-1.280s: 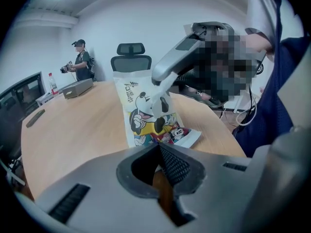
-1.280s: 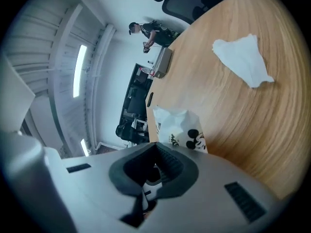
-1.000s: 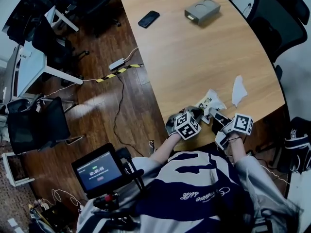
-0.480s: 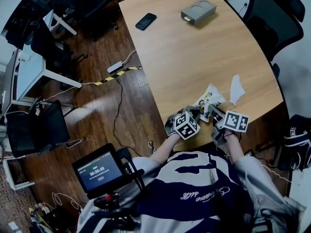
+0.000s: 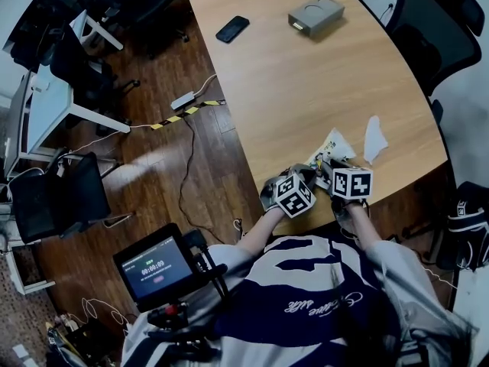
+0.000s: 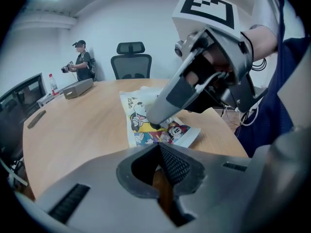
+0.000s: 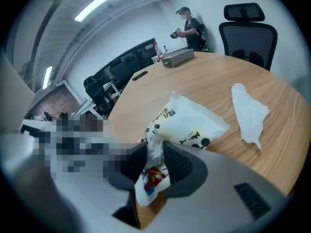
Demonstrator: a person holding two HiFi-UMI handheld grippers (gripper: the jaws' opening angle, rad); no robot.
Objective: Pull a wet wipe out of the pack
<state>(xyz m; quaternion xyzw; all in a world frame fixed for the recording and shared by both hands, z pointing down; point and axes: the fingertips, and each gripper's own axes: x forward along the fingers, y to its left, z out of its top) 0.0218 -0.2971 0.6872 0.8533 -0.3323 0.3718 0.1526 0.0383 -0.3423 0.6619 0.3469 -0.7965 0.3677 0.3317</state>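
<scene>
R gripper (image 7: 155, 155) jaws opening w/ wipe (image 7: 154, 147) btwn them, pack (image 7: 189, 123) at table's (image 5: 306, 90) near edge; L gripper (image 6: 158, 152) jaws closed beside pack

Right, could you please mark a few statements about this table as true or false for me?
1. A loose wipe lies on the table, right of the pack. True.
2. The phone lies on top of the pack. False: it lies on bare wood near the table's far end, well apart from the pack.
3. A grey box stands near the table's far end. True.
4. The chair beyond the wipe is red. False: it is black.
</scene>
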